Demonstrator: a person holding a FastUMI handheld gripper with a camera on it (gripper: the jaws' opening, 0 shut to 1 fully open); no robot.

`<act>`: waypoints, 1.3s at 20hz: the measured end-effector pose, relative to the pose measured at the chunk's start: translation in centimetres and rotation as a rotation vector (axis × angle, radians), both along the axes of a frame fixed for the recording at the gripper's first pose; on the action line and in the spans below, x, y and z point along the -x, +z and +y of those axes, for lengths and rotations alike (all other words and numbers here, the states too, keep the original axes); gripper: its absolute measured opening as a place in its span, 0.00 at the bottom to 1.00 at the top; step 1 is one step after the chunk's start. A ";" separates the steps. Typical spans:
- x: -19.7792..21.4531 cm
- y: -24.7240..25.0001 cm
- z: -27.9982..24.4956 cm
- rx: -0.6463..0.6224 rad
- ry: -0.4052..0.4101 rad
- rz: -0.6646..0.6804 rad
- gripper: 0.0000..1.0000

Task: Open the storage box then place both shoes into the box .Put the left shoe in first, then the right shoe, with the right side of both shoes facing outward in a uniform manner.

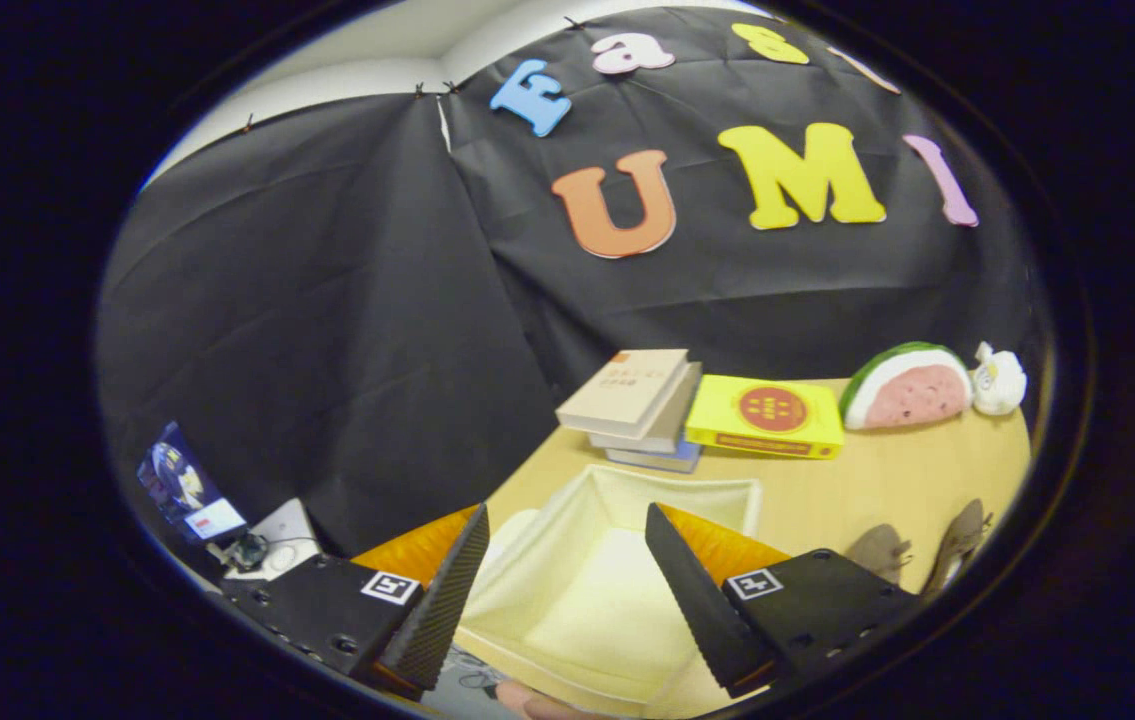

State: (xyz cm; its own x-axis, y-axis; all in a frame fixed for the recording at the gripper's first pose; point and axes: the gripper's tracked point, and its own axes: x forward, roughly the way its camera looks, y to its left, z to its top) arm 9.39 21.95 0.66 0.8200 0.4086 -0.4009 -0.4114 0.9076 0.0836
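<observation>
gripper [567, 570]: fingers spread wide apart, holding nothing, hovering over the storage box [617, 590], a cream-lined open box on the wooden table [827, 490], seen between and just ahead of the fingers. two shoes [917, 555]: grey-brown, on the table right of the box, beyond the right finger. rear of table: stacked books [642, 405], yellow book [767, 415], watermelon plush [907, 385], small white toy [999, 380].

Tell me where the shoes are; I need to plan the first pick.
In the gripper view, both shoes lie on the table beyond the right finger, right of the open storage box, below the watermelon toy.
</observation>
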 end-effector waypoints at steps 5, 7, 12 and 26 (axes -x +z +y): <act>0.4 -3.8 -10.9 0.138 -0.172 0.072 0.96; 0.1 -5.9 -15.6 0.194 -0.256 0.112 0.96; -0.3 -11.1 -24.6 0.314 -0.405 0.234 0.96; -2.2 -19.6 -28.9 0.395 -0.425 0.666 0.40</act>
State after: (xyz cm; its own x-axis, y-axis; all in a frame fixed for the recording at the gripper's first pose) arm 11.60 -6.91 -18.92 0.4168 -0.1472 -0.8970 -0.0102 0.9860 -0.1665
